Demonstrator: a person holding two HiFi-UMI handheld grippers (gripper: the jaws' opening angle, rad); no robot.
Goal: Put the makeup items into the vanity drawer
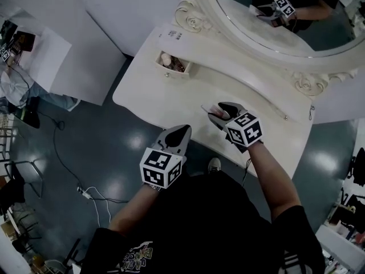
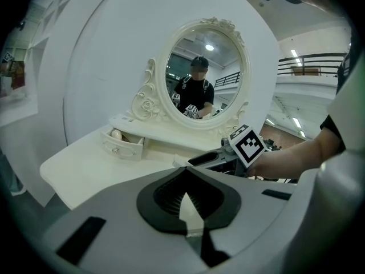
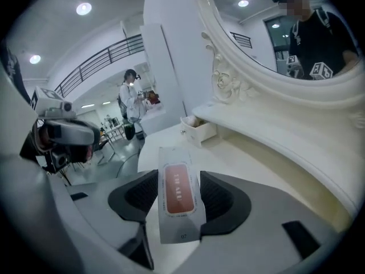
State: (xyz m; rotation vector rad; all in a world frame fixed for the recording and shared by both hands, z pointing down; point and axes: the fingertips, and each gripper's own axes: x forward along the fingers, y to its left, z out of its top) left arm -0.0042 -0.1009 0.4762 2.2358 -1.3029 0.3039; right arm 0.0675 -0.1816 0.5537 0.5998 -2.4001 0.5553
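My right gripper [image 1: 219, 112] hovers over the middle of the white vanity top [image 1: 165, 99], shut on a flat white packet [image 3: 178, 201] with a reddish-brown label. The packet lies between both pads and sticks out ahead of them [image 1: 211, 109]. Off to the far left, the small vanity drawer [image 1: 169, 68] stands pulled open with several small items [image 1: 172, 61] inside; the gripper views also show this drawer [image 2: 126, 148] [image 3: 199, 131]. My left gripper [image 1: 180, 131] hangs at the table's front edge, its jaws closed to a point [image 2: 183, 173] with nothing in them.
A large oval mirror [image 1: 285, 16] in an ornate white frame rises behind the table. White walls stand to the left. Cables and a power strip [image 1: 85, 192] lie on the dark floor. A person [image 3: 130, 99] stands far off in the room.
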